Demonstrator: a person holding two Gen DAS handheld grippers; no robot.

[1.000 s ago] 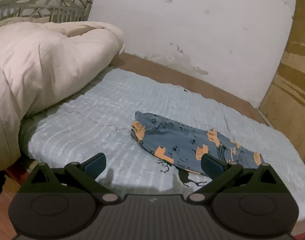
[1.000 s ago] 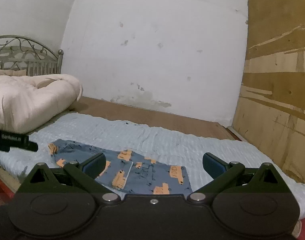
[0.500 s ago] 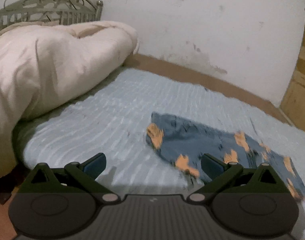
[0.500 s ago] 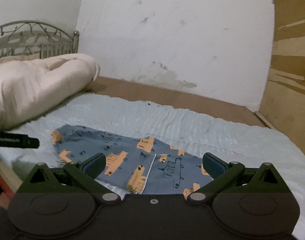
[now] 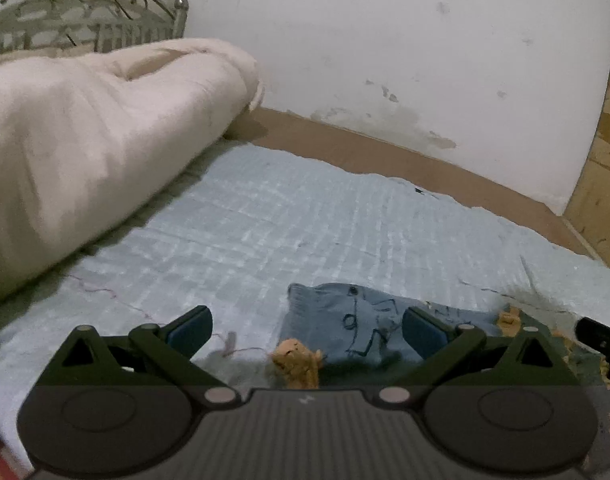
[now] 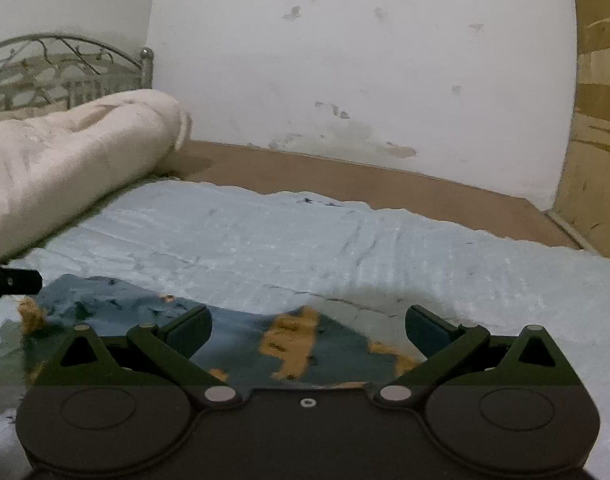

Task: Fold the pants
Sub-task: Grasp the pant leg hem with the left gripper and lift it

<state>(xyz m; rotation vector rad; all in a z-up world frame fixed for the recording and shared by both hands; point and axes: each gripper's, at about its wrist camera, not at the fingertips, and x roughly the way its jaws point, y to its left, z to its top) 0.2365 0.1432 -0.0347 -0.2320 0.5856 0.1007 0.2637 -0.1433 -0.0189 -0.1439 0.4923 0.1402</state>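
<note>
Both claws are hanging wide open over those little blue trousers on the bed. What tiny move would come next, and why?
Probably lower both and close on the cloth. The left gripper and right gripper have open jaws, nothing held, and the blue pants with orange prints lie flat on the pale blue mattress cover just beneath them.

The pants [image 5: 357,320] lie near on the bed [image 5: 305,220]; a rolled duvet [image 5: 85,140] sits far left, before the headboard [image 5: 85,28].
</note>
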